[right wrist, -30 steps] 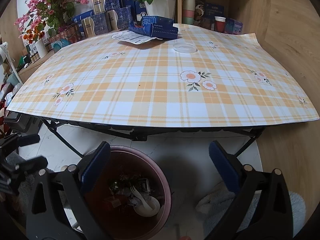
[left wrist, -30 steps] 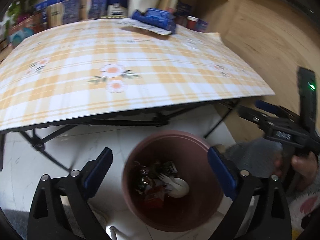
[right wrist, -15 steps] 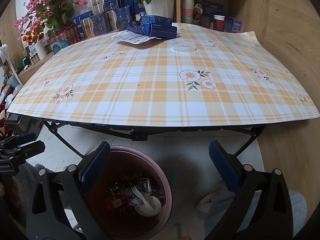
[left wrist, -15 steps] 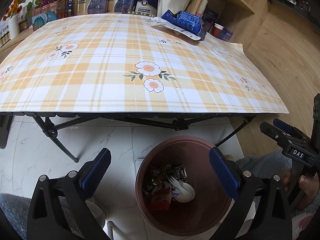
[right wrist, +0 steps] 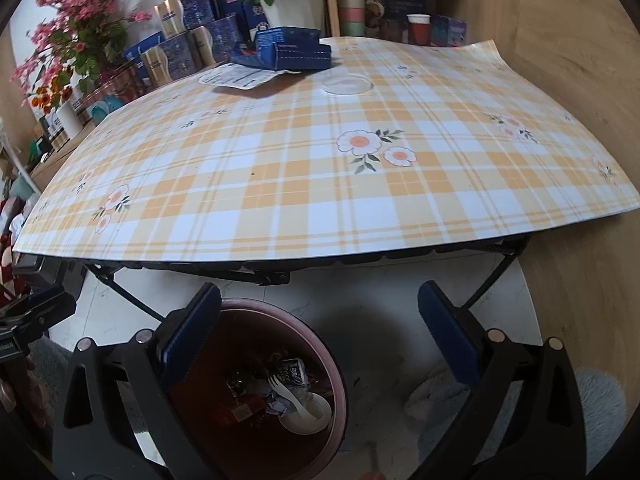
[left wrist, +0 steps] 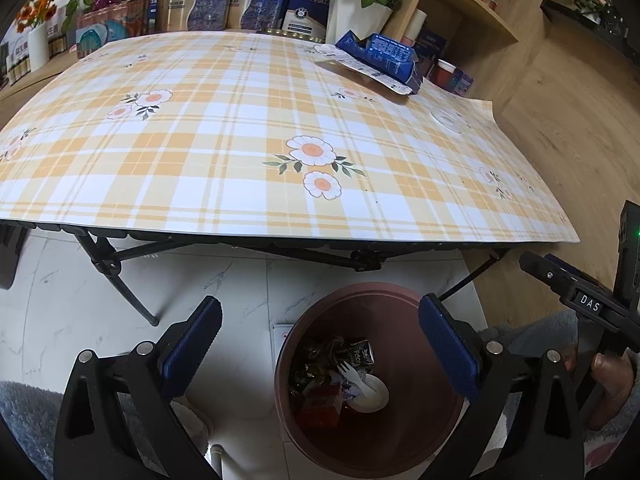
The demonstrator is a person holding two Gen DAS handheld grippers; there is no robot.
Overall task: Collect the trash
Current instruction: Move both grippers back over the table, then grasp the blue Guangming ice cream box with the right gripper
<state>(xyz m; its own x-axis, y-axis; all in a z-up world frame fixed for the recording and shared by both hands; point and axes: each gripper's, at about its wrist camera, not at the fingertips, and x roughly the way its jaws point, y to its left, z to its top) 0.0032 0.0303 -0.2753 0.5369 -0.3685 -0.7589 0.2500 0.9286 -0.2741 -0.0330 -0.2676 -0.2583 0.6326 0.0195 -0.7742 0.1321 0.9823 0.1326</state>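
A dark red bin (left wrist: pixel 384 292) (right wrist: pixel 336 360) stands on the floor in front of the table, holding wrappers, a crushed can, a white fork and a white cup lid. On the table's far side lie a blue carton (left wrist: pixel 380 54) (right wrist: pixel 292 54), a printed paper (left wrist: pixel 360 68) (right wrist: pixel 240 78) and a clear plastic lid (left wrist: pixel 448 120) (right wrist: pixel 347 82). My left gripper (left wrist: pixel 320 340) hangs open over the bin's left rim, holding nothing. My right gripper (right wrist: pixel 320 336) is open and empty, above the bin's right side.
The folding table (left wrist: pixel 240 152) wears a yellow plaid cloth with flowers. Boxes, a white flowerpot (right wrist: pixel 296 8) and wooden shelves (left wrist: pixel 472 4) line its far side. Grey fluffy rugs (right wrist: pixel 592 400) lie on the white tile floor. A hand (left wrist: pixel 608 372) holds the right gripper's handle.
The left view has lifted and swung left, so more of the tabletop shows and the bin sits lower right. The right gripper tilted slightly and the bin shifted a little right in its view.
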